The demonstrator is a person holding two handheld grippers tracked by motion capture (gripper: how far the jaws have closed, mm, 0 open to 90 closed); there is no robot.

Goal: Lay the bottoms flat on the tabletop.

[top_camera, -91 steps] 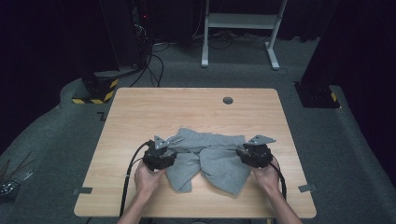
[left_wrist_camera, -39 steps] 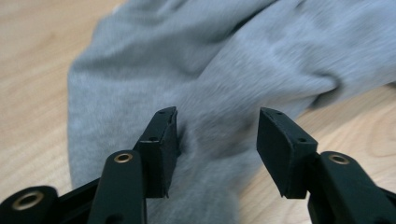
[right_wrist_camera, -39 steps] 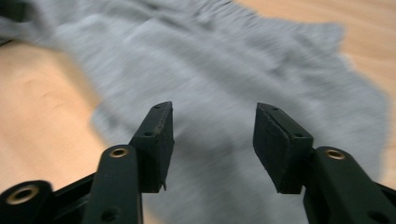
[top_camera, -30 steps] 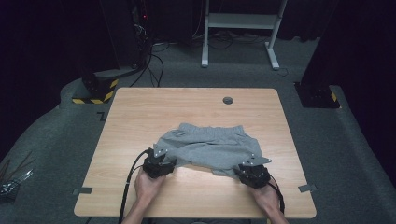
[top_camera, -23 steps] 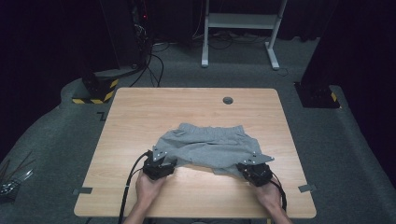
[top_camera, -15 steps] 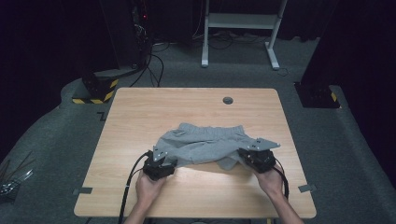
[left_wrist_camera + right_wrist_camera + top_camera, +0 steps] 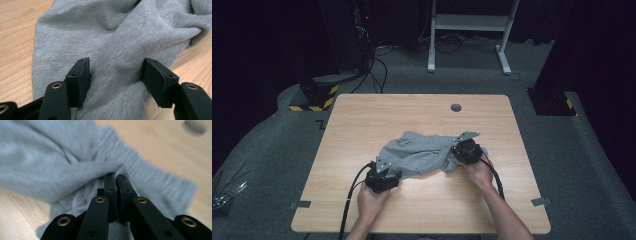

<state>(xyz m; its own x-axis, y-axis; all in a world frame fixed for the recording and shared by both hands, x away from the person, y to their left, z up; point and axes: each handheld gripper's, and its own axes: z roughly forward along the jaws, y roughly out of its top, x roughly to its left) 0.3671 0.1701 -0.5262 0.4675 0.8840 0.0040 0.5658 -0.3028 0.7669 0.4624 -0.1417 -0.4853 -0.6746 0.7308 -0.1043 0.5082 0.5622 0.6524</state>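
The grey cloth (image 7: 422, 155) lies bunched up near the middle of the wooden table (image 7: 362, 120), a bit toward the person's side; it is not flat and not yet a neat stack. The right gripper (image 7: 460, 150) is clamped on the right edge of the cloth; in the right gripper view its jaws are pressed together with a pinch of grey cloth (image 7: 75, 170) between them, and that edge is lifted over the rest. The left gripper (image 7: 382, 176) sits at the near left corner; in the left gripper view its jaws have just been opening, and they stand wide apart with the cloth (image 7: 120, 50) lying between them, not squeezed. It looks like one fold is under way; the right side is being carried across. The fold must be laid down and smoothed; the left side has to be folded too.
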